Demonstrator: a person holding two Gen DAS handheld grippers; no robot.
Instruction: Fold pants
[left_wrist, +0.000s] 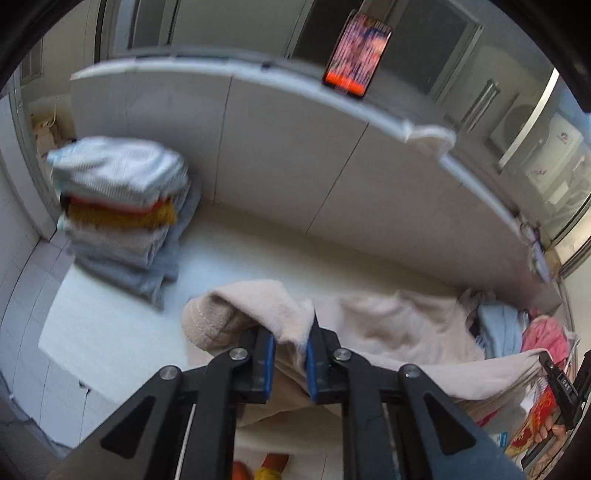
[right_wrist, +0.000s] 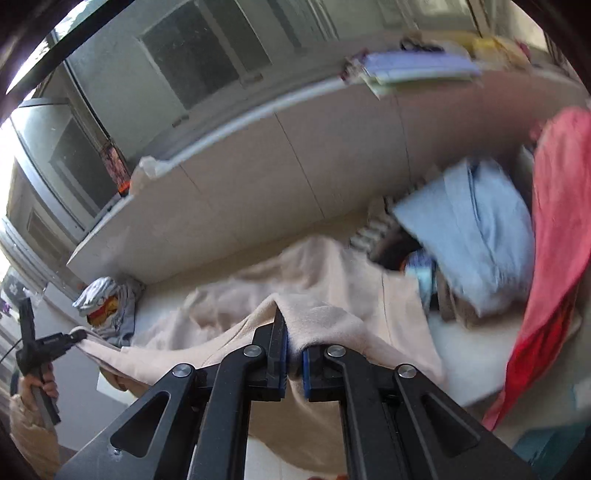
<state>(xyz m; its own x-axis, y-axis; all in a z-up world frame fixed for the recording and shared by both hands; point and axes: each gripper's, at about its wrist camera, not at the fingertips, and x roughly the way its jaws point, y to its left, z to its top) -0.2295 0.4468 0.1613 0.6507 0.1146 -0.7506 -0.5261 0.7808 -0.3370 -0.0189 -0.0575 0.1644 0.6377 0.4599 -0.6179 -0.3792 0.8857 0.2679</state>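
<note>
The beige pants lie partly on the white table and are lifted along the near edge. My left gripper is shut on a bunched edge of the pants by the ribbed cuff or waistband. My right gripper is shut on another fold of the same pants. In the right wrist view the left gripper shows at the far left, holding the stretched cloth. In the left wrist view the right gripper shows at the far right edge.
A stack of folded clothes stands at the table's back left by the white wall panel. A pile of unfolded clothes, light blue and pink-red, lies at the right. A phone stands on the ledge.
</note>
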